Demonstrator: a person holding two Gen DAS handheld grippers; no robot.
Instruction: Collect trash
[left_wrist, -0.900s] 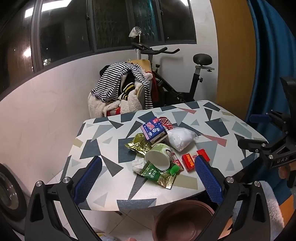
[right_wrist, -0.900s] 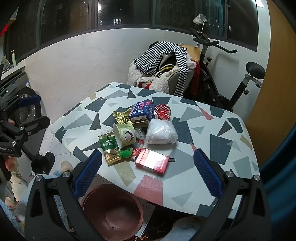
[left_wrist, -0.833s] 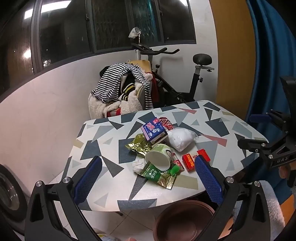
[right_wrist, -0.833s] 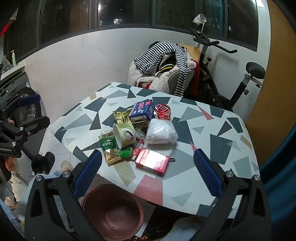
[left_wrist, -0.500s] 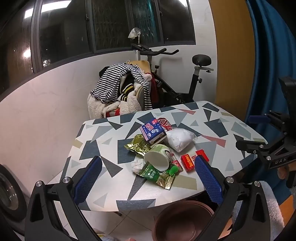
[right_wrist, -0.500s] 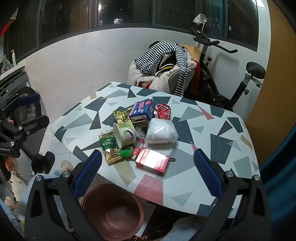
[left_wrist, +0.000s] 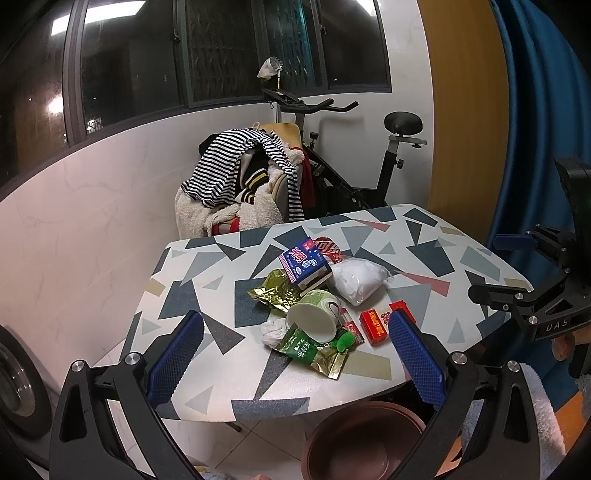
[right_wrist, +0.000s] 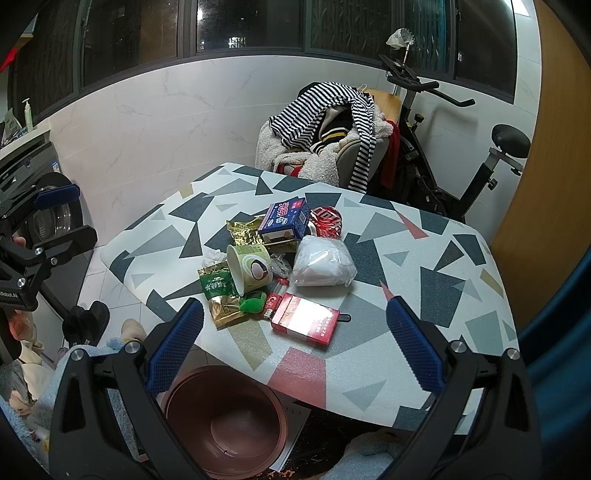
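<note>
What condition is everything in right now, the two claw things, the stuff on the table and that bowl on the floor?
left gripper: open, holding nothing
right gripper: open, holding nothing
paper cup: tipped on its side
blue box: closed, resting on the pile
white bag: lying crumpled, bulging
red pack: lying flat
green packet: crumpled, partly under the cup
brown basin: upright on the floor, looks empty

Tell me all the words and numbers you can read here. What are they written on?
"UAS": on the black frame of the right claw.
Blue and white cardboard box: big white characters, too blurred to read.
Red flat cardboard box: small gold print, too small to read.
Green foil packet: white characters, unreadable.
Black frame of the left claw: white lettering, cut off, unclear.
</note>
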